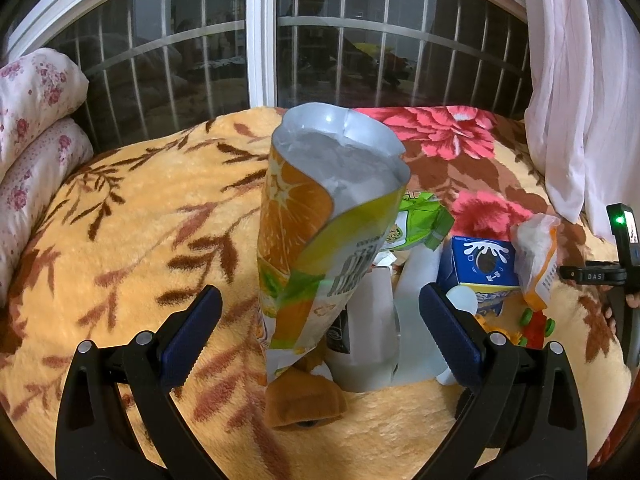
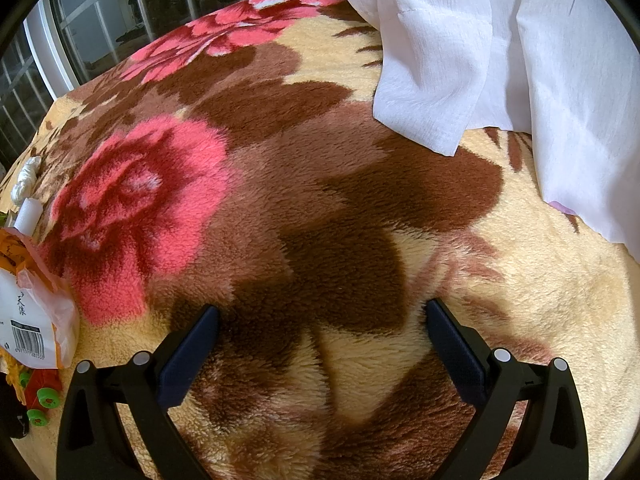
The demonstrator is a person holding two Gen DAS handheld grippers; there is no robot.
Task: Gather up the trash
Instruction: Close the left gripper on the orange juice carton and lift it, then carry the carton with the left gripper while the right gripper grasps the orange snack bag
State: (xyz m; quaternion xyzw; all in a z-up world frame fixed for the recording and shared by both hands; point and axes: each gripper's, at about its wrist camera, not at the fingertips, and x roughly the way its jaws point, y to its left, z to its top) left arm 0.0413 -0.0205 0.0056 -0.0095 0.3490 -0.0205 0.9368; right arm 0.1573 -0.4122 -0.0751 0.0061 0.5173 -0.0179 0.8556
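In the left wrist view an opened orange-and-green foil snack bag (image 1: 320, 232) stands upright on the floral blanket, between and just beyond my open left gripper (image 1: 320, 320); the jaws do not touch it. Behind it lie a white carton (image 1: 370, 328), a green wrapper (image 1: 420, 224), a blue milk box (image 1: 480, 268) and a white-and-orange bag (image 1: 536, 256). My right gripper (image 2: 320, 336) is open and empty over bare blanket; the white-and-orange bag (image 2: 32, 312) lies at its far left.
A brown plush piece (image 1: 304, 400) lies under the snack bag. A red toy with green wheels (image 1: 536, 328) (image 2: 40, 396) sits by the trash. Floral pillows (image 1: 36, 128) lie left, a white curtain (image 2: 520, 60) hangs right, a barred window (image 1: 260, 40) stands behind.
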